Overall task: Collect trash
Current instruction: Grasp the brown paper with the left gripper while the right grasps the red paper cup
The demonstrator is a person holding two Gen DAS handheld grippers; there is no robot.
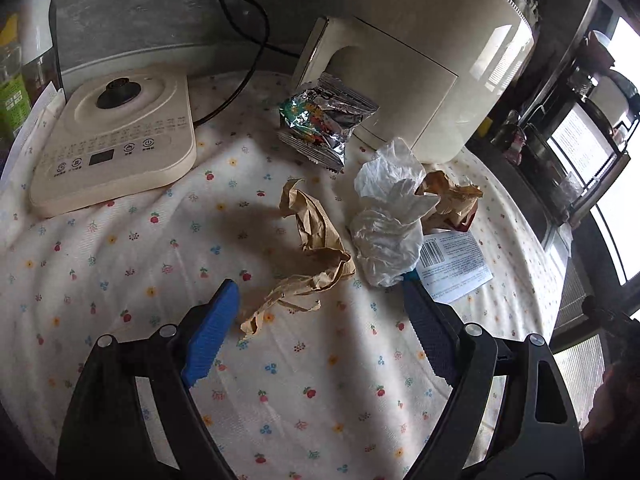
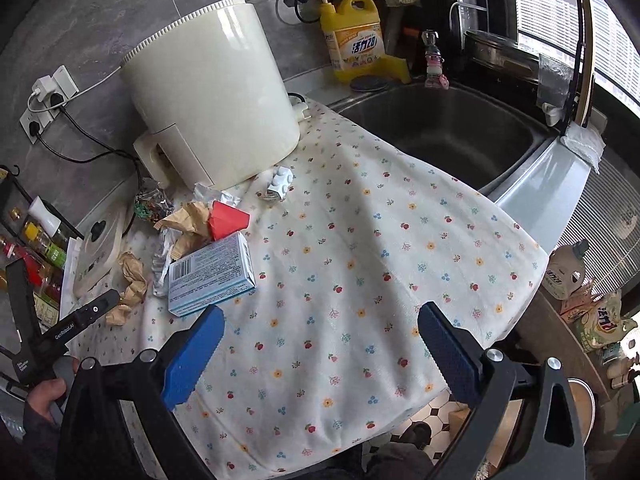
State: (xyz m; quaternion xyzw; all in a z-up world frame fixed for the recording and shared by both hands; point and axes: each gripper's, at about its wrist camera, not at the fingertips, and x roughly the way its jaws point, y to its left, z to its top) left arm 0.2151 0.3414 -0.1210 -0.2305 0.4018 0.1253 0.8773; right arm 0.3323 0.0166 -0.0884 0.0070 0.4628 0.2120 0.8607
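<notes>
Counted on the floral cloth (image 1: 120, 264): two crumpled brown paper scraps (image 1: 316, 236) (image 1: 452, 196), one crumpled white wrapper (image 1: 390, 216), one foil snack packet (image 1: 326, 120), one light-blue carton with barcode (image 2: 210, 276), one red paper piece (image 2: 228, 218), one white toy brick (image 2: 280, 184). Also two cream appliances: one tall pot (image 2: 216, 84), one flat kettle base (image 1: 116, 136). One yellow detergent bottle (image 2: 356, 36).
</notes>
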